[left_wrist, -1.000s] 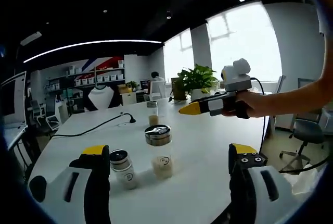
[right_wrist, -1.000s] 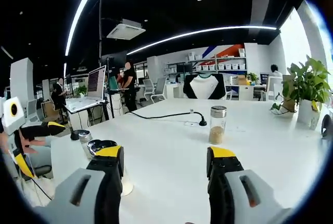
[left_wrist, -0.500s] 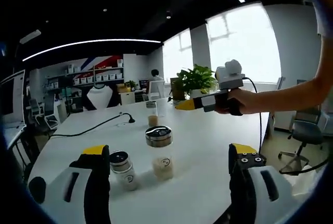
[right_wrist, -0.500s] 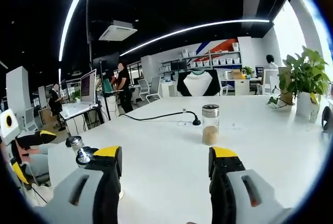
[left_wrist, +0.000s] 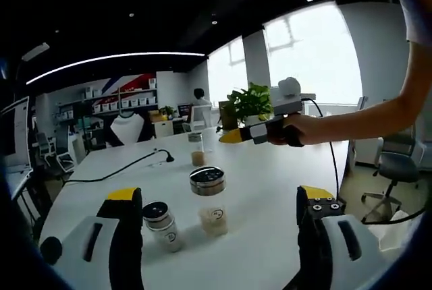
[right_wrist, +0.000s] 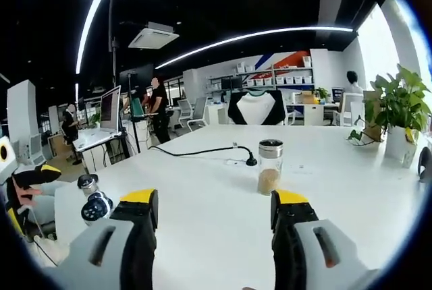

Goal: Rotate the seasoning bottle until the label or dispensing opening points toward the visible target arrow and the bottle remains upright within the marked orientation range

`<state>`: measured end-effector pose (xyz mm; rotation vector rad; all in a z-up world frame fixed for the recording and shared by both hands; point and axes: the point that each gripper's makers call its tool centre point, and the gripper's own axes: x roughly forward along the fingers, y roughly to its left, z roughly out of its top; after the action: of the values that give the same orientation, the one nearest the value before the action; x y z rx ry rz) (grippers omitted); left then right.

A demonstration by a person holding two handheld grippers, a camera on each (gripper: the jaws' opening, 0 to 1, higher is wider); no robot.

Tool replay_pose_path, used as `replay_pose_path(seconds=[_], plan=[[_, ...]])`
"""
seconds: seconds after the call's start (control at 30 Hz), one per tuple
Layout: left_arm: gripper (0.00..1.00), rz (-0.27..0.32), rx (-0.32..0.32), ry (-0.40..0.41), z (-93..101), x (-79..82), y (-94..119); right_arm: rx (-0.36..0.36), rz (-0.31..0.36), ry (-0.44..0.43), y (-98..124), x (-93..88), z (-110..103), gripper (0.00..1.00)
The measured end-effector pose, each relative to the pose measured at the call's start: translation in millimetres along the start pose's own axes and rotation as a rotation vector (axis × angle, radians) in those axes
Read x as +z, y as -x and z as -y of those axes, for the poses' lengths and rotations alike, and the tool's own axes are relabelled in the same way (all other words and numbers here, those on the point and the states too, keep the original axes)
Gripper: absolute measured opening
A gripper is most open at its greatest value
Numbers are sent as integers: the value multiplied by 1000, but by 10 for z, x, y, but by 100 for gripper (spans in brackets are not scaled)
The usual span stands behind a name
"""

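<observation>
A clear seasoning bottle [left_wrist: 210, 201] with a wide metal lid and pale grains stands upright on the white table [left_wrist: 270, 189]. It stands ahead of my left gripper [left_wrist: 219, 194], between its open jaws and apart from both. A smaller bottle [left_wrist: 162, 226] stands beside the left jaw. A third bottle [left_wrist: 196, 148] [right_wrist: 269, 166] stands farther off. My right gripper [right_wrist: 214, 197] is open, with nothing between its jaws; a hand holds it [left_wrist: 260, 131] above the table. The two near bottles [right_wrist: 94, 199] appear at the left of the right gripper view.
A black cable [left_wrist: 128, 165] [right_wrist: 202, 150] runs across the table to a plug near the far bottle. A potted plant [left_wrist: 250, 101] [right_wrist: 398, 108] stands at the table's far side. An office chair [left_wrist: 391, 168] is beyond the table edge. People [right_wrist: 158, 104] stand by desks behind.
The hand-held right gripper has drifted left, farther over the table, in the left gripper view. The right gripper view has shifted with it. The bottles have not moved.
</observation>
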<state>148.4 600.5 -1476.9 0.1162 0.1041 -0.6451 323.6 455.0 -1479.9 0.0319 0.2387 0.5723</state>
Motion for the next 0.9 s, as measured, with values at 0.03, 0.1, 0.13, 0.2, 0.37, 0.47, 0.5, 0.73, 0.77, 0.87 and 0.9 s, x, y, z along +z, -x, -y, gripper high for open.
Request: replay_pose_path(seconds=[0.03, 0.1, 0.13, 0.2, 0.37, 0.47, 0.5, 0.73, 0.77, 0.87, 0.9], plan=[[100, -1, -1, 1, 1, -2, -6, -4, -1, 0, -20, 6, 18, 68], [100, -6, -3, 0, 3, -14, -16, -9, -5, 5, -74, 17, 61, 68], [100, -9, -4, 0, 3, -21, -22, -13, -7, 6, -125, 25, 106, 68], [100, -8, -7, 2, 4, -21, -27, -17, -9, 3, -173, 32, 145, 68], [100, -24, -4, -24, -20, -49, -41, -38, -8, 28, -260, 67, 235, 68], [100, -24, -1, -21, -43, -56, -45, -47, -4, 21, -311, 88, 292, 68], [100, -22, 0, -15, -55, -56, -47, -51, -6, 22, -345, 96, 321, 68], [100, -27, 5, -12, -83, -77, -82, -79, -16, 22, -507, 86, 476, 67], [100, -27, 5, -13, -85, -78, -88, -80, -17, 16, -526, 85, 489, 67], [100, -25, -1, -8, -78, -77, -109, -89, -24, 16, -588, 76, 531, 67], [100, -25, -2, -8, -75, -79, -115, -93, -26, 9, -619, 69, 551, 67]])
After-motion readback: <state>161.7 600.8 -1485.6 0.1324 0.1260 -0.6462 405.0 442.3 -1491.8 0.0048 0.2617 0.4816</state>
